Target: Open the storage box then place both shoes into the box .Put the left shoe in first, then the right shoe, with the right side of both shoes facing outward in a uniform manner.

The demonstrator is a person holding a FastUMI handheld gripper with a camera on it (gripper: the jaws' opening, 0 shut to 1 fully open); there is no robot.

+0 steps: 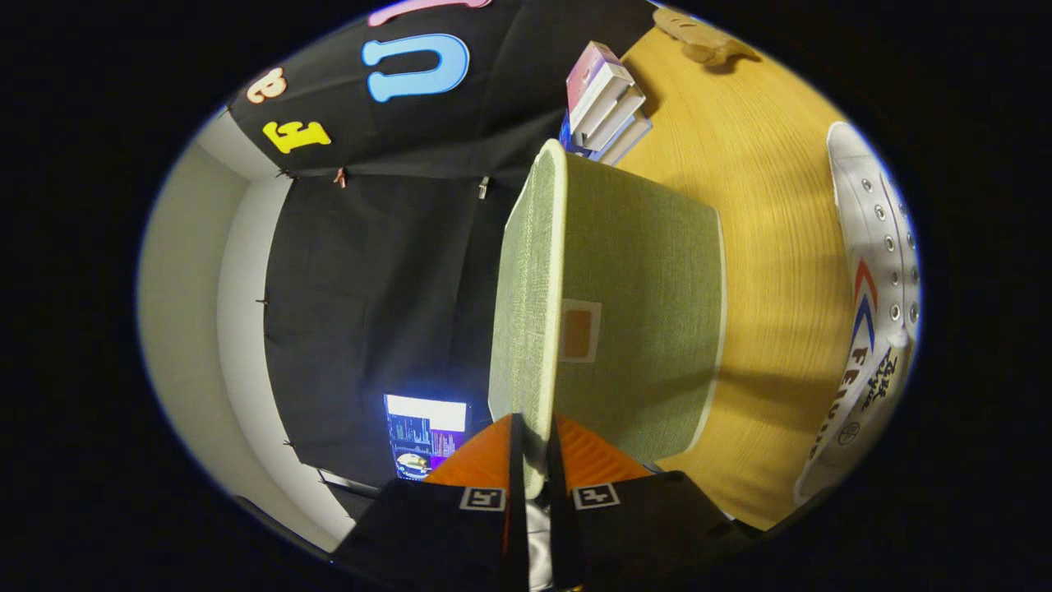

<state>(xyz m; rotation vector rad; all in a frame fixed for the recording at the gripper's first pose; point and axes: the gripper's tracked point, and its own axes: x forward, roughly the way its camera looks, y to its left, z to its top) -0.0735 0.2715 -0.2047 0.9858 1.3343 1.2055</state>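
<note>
The gripper [532, 460] is pinching the rim of the green box's lid [530, 312], both fingers pressing on it. The box [641, 312] is sitting at twelve o'clock, a white shoe [871, 329] at three o'clock. With so narrow a grip, the lid is likely risking slipping free.

Black cloth [370, 271] hangs before a pale wall [189, 271]; a lit screen [425, 436] glows nearby; wooden table [764, 247].

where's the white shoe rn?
Gripper view: white shoe lies on the wooden table, beyond the green storage box whose lid the fingers pinch.
</note>
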